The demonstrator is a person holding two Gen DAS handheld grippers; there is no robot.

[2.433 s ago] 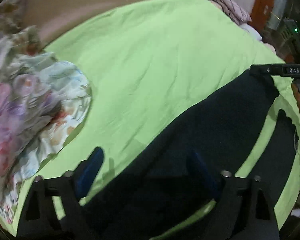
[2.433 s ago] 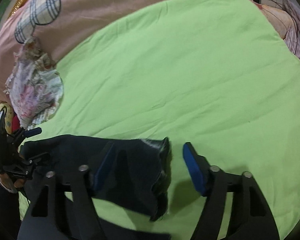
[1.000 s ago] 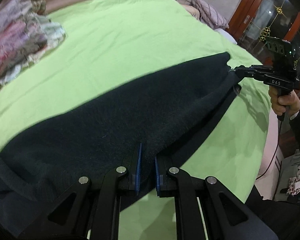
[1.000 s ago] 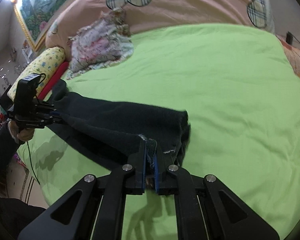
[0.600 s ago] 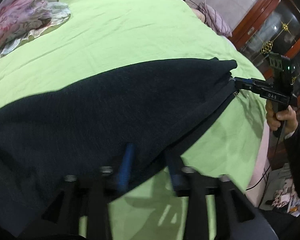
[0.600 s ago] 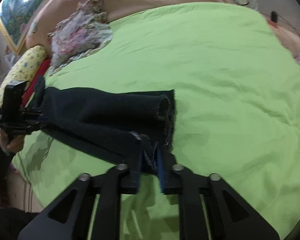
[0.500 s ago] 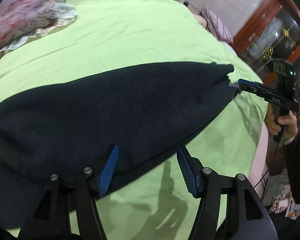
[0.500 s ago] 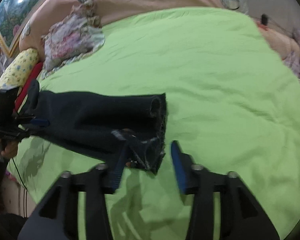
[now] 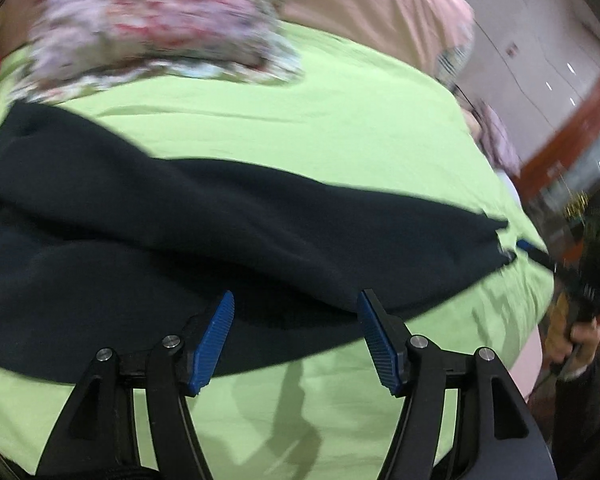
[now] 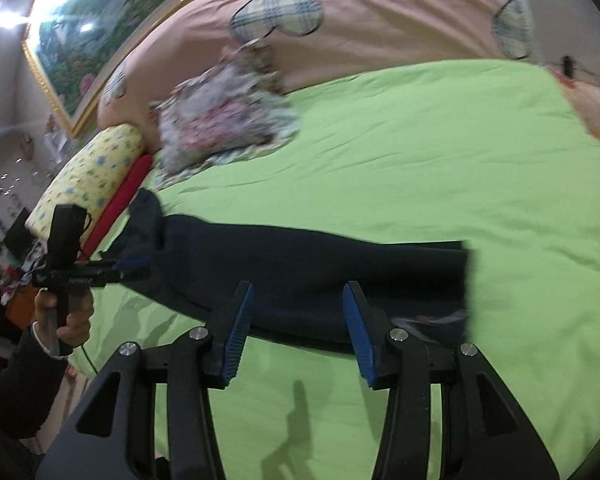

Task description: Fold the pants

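Dark navy pants [image 9: 228,232] lie stretched out on the green bed sheet [image 9: 340,128], folded lengthwise with one leg over the other. My left gripper [image 9: 296,312] is open and empty, just above the near edge of the pants at the waist end. My right gripper [image 10: 298,304] is open and empty, over the near edge of the pants [image 10: 320,272] close to the leg hems [image 10: 464,276]. Each gripper shows in the other's view: the right one [image 9: 540,258] at the hem end, the left one [image 10: 112,270] at the waist end.
A crumpled floral cloth [image 10: 224,124] lies at the head of the bed, also in the left wrist view [image 9: 156,28]. A pink duvet with plaid patches [image 10: 380,12] is behind it. A yellow pillow [image 10: 92,172] and a red one [image 10: 120,200] lie at the left.
Both grippers were shut on the pants and holding them up a second ago. They laid the pants down, opened, and have pulled back a little toward the near edge.
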